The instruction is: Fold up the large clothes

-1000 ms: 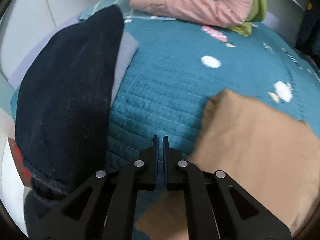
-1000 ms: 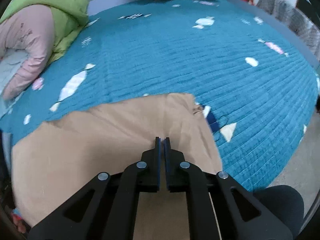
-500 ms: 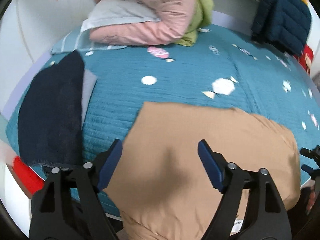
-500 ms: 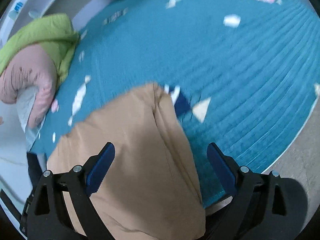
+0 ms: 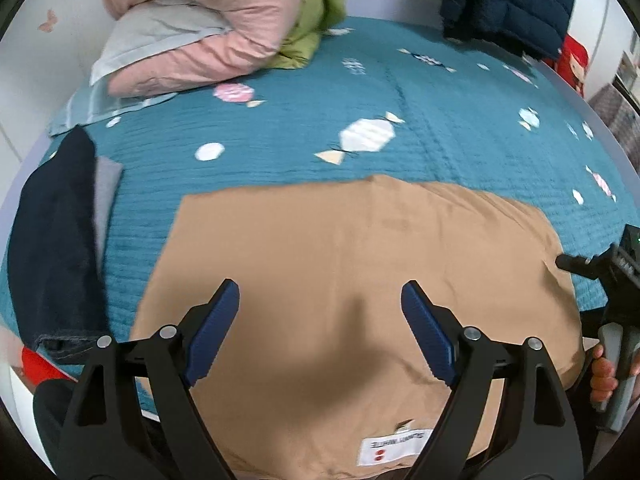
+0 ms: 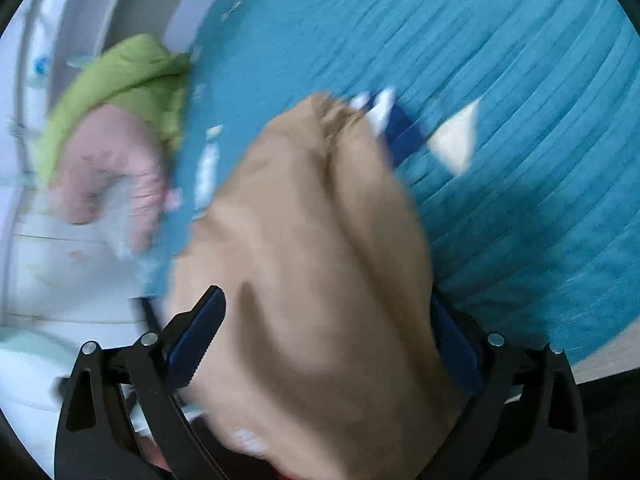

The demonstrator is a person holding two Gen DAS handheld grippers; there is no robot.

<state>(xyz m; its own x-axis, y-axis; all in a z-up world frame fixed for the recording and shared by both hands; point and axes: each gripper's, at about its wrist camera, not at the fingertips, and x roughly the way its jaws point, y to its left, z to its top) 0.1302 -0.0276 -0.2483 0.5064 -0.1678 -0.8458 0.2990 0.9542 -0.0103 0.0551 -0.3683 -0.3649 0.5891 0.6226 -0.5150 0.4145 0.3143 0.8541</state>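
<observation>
A tan garment [image 5: 360,264] lies folded in a wide rectangle on the teal bedspread [image 5: 440,120], its white label [image 5: 394,446] at the near edge. My left gripper [image 5: 320,316] hovers over its near middle; the jaws are opening and nothing is gripped. My right gripper [image 5: 576,264] shows at the garment's right end, held by a hand [image 5: 604,372]. In the blurred right wrist view the garment [image 6: 320,260] bulges up between the fingers of the right gripper [image 6: 326,296]. Its jaws are closing but still stand wide. Fabric partly covers the right finger [image 6: 456,340].
A dark navy garment [image 5: 52,240] over a grey one lies along the bed's left edge. Pink [image 5: 208,28] and green [image 5: 316,8] padded jackets and a pillow are piled at the back left. A navy quilted jacket [image 5: 508,4] lies at the back right. The floor [image 6: 600,360] shows beyond the bed's right edge.
Both grippers went from shut to wide open. The left one pulled back and rose, so the whole tan garment shows. The right one rolled and sank onto the garment's end.
</observation>
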